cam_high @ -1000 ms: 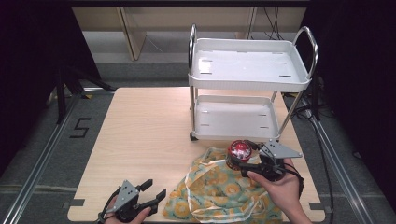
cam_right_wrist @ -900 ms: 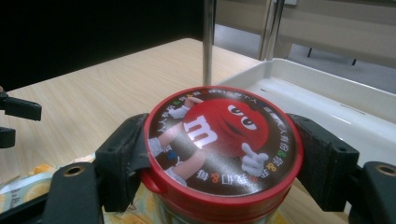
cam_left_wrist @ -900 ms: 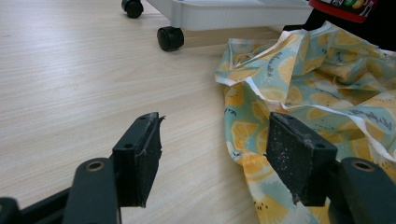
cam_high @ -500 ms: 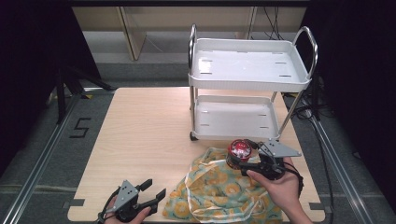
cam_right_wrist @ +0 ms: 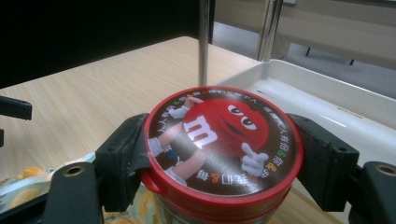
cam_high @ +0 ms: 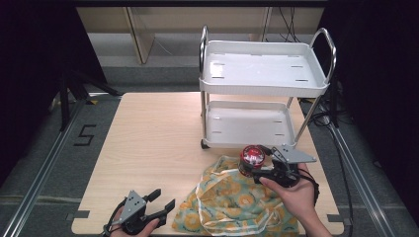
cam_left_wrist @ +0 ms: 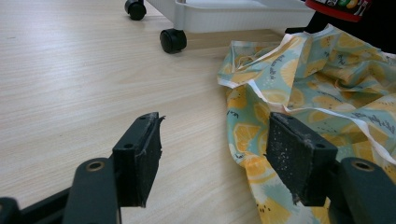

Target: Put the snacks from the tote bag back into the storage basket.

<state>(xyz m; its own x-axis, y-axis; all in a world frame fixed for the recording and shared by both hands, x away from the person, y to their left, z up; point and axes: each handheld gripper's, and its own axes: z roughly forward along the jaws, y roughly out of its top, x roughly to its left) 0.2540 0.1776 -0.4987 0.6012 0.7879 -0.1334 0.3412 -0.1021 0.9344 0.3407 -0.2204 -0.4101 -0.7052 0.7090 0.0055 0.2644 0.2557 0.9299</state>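
At the near right of the table (cam_high: pixel 148 133), just in front of the white cart (cam_high: pixel 264 79), my right gripper (cam_high: pixel 254 165) has its jaws clamped on either side of the red-lidded candy jar (cam_high: pixel 251 156), holding it upright above the far edge of the lemon-print cloth (cam_high: pixel 232 202). Near the front edge, my left gripper (cam_high: pixel 162 200) has its jaws wide apart with nothing between them, just beside the cloth's left edge.
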